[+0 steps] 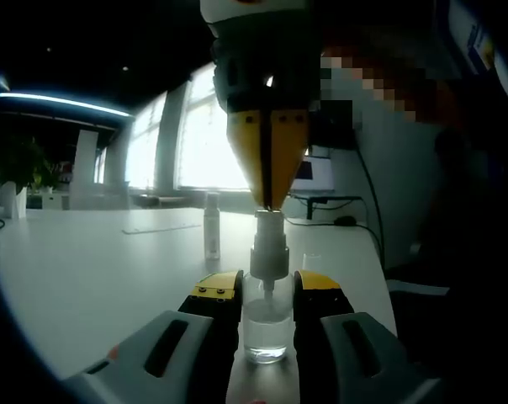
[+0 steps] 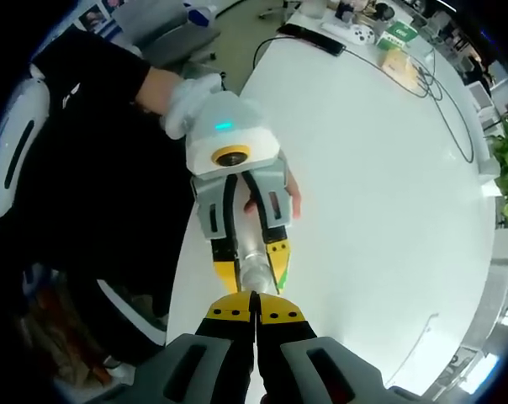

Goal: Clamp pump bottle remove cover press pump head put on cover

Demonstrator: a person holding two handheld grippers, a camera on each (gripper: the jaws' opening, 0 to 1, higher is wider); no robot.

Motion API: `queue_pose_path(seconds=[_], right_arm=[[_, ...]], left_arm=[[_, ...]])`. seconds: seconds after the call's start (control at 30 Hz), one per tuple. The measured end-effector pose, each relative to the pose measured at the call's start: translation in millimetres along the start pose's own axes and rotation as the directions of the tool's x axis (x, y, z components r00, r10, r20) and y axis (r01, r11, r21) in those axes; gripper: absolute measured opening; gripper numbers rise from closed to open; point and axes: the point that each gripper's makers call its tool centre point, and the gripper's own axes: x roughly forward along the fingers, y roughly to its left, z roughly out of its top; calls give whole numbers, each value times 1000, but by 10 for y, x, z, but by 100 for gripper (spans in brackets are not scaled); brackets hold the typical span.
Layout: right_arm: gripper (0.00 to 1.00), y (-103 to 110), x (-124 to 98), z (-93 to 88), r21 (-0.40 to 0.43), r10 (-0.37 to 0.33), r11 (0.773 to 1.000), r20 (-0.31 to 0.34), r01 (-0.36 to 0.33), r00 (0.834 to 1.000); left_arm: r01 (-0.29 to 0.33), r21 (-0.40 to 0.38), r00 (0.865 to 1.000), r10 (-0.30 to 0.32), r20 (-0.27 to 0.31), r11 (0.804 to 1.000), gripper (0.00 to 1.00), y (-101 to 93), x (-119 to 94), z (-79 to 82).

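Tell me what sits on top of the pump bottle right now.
The right tongs, shut, rest tip-down on the pump head of the pump bottle, which the left tongs clamp. The pump head's top face is covered by those tips. No cover is on it.
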Motion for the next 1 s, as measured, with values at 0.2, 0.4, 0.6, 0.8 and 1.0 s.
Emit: queue_pose_path(seconds=[0.2, 0.4, 0.6, 0.8, 1.0], right_arm=[[0, -1, 0, -1, -2, -1, 1000, -3, 1, 1000], [0, -3, 0, -1, -5, -1, 1000, -4, 1, 1000], [0, -5, 0, 0, -2, 2, 1000, -1, -2, 1000], [0, -6, 0, 0, -3, -2, 1000, -1, 2, 1000], [0, -6, 2, 2, -8, -4, 1000, -8, 3, 1000]], left_arm=[[0, -3, 1000, 0, -1, 1000, 15, 2, 1, -1], [4, -7, 1000, -4, -2, 1000, 15, 4, 3, -2], [4, -6, 1000, -4, -4, 1000, 15, 3, 4, -2], [3, -4, 1000, -3, -4, 1000, 15, 0, 5, -4], [4, 1, 1000, -4, -3, 1000, 15, 10, 4, -8]])
